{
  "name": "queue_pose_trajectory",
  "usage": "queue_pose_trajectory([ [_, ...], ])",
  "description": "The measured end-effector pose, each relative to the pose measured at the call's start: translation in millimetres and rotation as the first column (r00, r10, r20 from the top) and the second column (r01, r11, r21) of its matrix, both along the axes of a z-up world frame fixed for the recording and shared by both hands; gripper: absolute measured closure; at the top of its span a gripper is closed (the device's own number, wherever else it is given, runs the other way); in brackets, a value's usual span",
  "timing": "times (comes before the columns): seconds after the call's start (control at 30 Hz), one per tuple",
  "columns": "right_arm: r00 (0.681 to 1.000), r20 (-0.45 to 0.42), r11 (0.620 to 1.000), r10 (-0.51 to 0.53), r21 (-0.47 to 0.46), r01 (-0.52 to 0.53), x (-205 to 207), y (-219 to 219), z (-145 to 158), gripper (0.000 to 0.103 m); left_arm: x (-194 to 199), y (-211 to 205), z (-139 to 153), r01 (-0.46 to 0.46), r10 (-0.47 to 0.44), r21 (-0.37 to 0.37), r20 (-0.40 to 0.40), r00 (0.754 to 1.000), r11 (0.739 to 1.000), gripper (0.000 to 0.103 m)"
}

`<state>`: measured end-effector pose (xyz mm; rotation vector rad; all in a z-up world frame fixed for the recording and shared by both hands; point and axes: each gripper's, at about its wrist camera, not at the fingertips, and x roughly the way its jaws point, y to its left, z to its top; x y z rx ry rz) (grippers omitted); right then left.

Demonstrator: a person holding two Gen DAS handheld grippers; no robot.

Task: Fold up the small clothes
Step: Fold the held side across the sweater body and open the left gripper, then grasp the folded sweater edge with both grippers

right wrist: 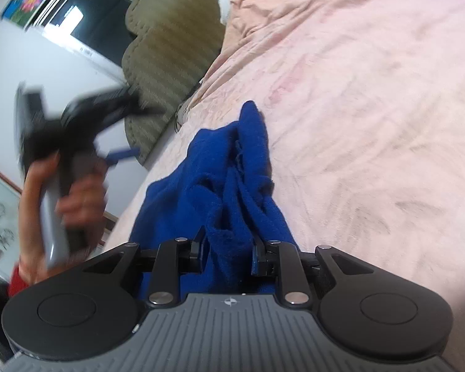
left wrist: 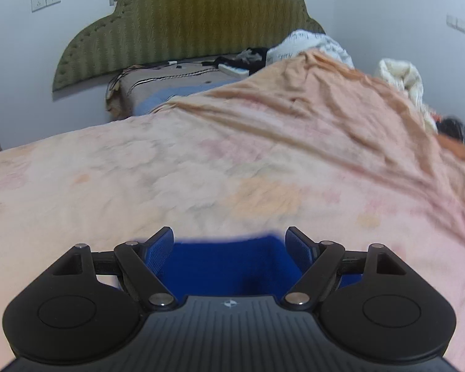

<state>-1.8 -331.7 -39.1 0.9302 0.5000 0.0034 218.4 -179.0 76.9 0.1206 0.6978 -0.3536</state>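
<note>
1. Garment: blue cloth (right wrist: 232,179), fleecy knit with a fuzzy nap, bunched into soft ridges and folds; it lies on the pink bedspread (right wrist: 372,124) near that spread's left edge.
2. Right gripper (right wrist: 229,248): black fingers drawn close, pinching a thick fold of the blue cloth between them. Body is grey ribbed plastic with round black discs on either side.
3. Left gripper (left wrist: 229,241): fingers spread wide, blue ribbed pads (left wrist: 159,248) facing inward. A flat edge of the blue cloth (left wrist: 226,266) sits in the gap, touching neither pad so far as the left wrist view shows.
4. From the right wrist view the left gripper (right wrist: 133,105) is motion-blurred, raised off the bedspread's left edge, held by a hand (right wrist: 77,198) on a grey handle.
5. Bedspread: pale pink-peach, faint floral print, matte, creased into long ridges toward the headboard (left wrist: 186,28).
6. Headboard: olive-green, quilted in vertical ribs, scalloped outline.
7. White crumpled bedding (left wrist: 310,46) lies at the bedspread's far end, below the headboard.
</note>
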Motion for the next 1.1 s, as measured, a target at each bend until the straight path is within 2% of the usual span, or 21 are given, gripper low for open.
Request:
queue_pose_trajectory([
  [0.03,1.0,0.002,1.0,-0.001,0.006,0.001,-1.3,-1.2,-1.0,0.074,-10.7,11.3,-4.2,0.005,-0.005,0.014,0.001,1.0,1.0,0.024],
  [0.07,1.0,-0.007,1.0,-0.01,0.004,0.01,-2.3,-2.8,-2.0,0.09,-21.2,22.2,-8.2,0.011,-0.011,0.025,0.0,1.0,1.0,0.024],
  [0.1,1.0,-0.015,1.0,-0.016,0.008,0.016,-4.3,-4.1,-2.5,0.092,-32.7,33.6,-12.0,0.017,-0.017,0.034,0.002,1.0,0.999,0.024],
  [0.3,1.0,-0.007,0.997,-0.01,0.071,0.01,-8.5,-10.9,-6.6,0.094,-99.2,91.4,-30.0,0.022,-0.022,0.053,0.007,1.0,0.998,0.024],
  [0.37,1.0,-0.001,0.997,0.005,0.076,-0.005,-14.0,-9.0,-3.8,0.094,-113.2,103.3,-34.5,0.024,-0.024,0.034,-0.002,1.0,0.999,0.023],
  [0.47,1.0,-0.011,0.997,0.016,0.072,-0.015,-22.4,-8.9,-1.1,0.094,-121.8,110.4,-42.5,0.048,-0.047,0.021,-0.024,0.999,0.999,0.023],
  [0.53,0.999,-0.046,0.999,0.011,0.032,-0.01,-20.9,-7.5,-2.7,0.094,-121.3,108.4,-49.5,0.043,-0.042,0.045,-0.033,0.999,0.998,0.023],
  [0.57,0.998,-0.065,0.999,0.014,0.03,-0.012,-16.8,-7.3,-5.2,0.086,-121.0,107.5,-51.5,0.04,-0.038,0.052,-0.038,0.999,0.998,0.023],
  [0.63,0.997,-0.074,1.0,0.006,0.027,-0.004,-14.3,-7.9,-4.3,0.086,-122.1,109.7,-51.0,0.046,-0.044,0.048,-0.031,0.999,0.998,0.023],
  [0.73,0.998,-0.063,0.997,-0.03,-0.078,0.025,-20.4,-7.1,10.4,0.073,-117.7,114.8,-42.2,0.048,-0.049,0.04,0.001,0.999,0.998,0.023],
  [0.8,0.997,-0.054,0.985,-0.057,-0.165,0.048,-19.8,-8.8,23.2,0.051,-104.4,117.9,-36.7,0.04,-0.04,0.013,-0.008,0.999,0.999,0.023],
  [0.83,0.997,-0.054,0.978,-0.061,-0.204,0.048,-16.3,-9.7,28.8,0.048,-97.6,119.4,-35.4,0.04,-0.04,-0.01,-0.018,0.999,0.999,0.023],
  [1.0,0.999,-0.031,0.947,0.045,-0.316,-0.052,25.6,-11.2,51.6,0.048,-53.8,121.2,-39.7,0.003,-0.012,-0.113,-0.087,0.996,0.994,0.023],
  [1.1,0.993,-0.05,0.935,0.103,-0.337,-0.114,67.0,-13.4,55.9,0.047,-29.2,122.7,-47.8,-0.029,0.005,-0.169,-0.135,0.991,0.985,0.023],
])
